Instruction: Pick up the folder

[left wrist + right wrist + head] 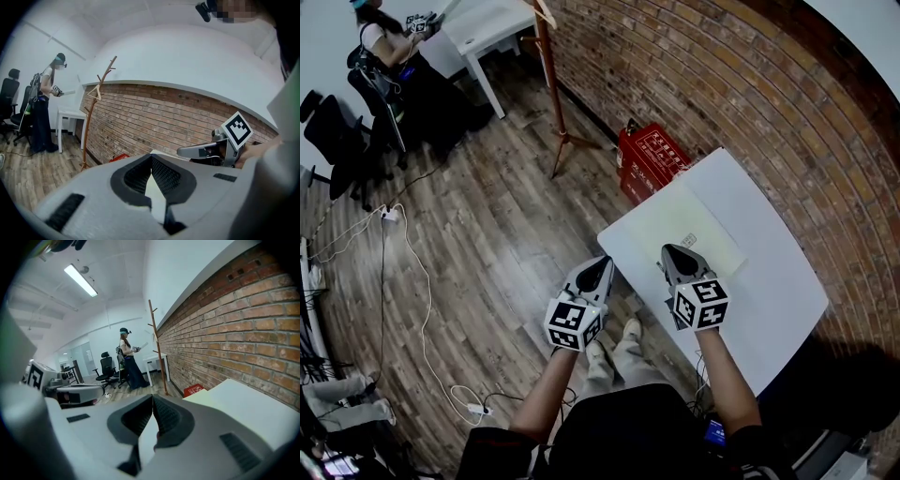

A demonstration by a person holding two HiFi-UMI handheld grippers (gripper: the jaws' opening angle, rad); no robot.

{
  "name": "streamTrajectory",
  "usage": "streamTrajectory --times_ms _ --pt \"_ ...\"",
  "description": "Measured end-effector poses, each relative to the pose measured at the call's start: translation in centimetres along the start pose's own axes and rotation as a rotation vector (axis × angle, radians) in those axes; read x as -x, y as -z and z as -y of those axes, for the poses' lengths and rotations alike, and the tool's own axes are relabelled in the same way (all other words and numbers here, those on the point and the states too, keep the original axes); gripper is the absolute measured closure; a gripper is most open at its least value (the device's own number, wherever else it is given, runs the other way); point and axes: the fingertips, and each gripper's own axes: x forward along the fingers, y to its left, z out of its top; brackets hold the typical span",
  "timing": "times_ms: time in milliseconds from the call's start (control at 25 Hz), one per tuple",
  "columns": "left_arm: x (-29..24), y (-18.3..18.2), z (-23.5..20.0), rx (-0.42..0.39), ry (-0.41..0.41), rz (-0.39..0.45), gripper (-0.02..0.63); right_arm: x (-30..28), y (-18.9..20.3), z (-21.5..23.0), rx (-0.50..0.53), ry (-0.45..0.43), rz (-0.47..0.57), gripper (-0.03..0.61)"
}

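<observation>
The pale cream flat paper folder (698, 217) is lying on the far left part of the white rectangular table (773, 295). The right gripper (668, 251) is hovering by the folder's near edge, its jaws pressed together and empty. The left gripper (604, 263) is hanging just left of the table's edge, over the wooden plank floor (487, 244), its jaws likewise closed on nothing.

The left gripper (602, 262) and right gripper (670, 251) are grey wedge-shaped shells with black ribbed pads (164, 176). Each carries a white cube (573, 322) printed with black square markers. The person wears a black top (619, 433), pale trousers (630, 361) and white shoes (632, 328).
</observation>
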Motion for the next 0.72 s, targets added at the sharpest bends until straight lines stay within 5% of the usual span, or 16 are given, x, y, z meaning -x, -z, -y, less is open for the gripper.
streamTrajectory --times_ms 720 --pt "-1.5 4.3 -0.9 -0.012 0.02 -0.068 0.594 -1.0 4.4 1.1 -0.036 0.028 -0.054 0.549"
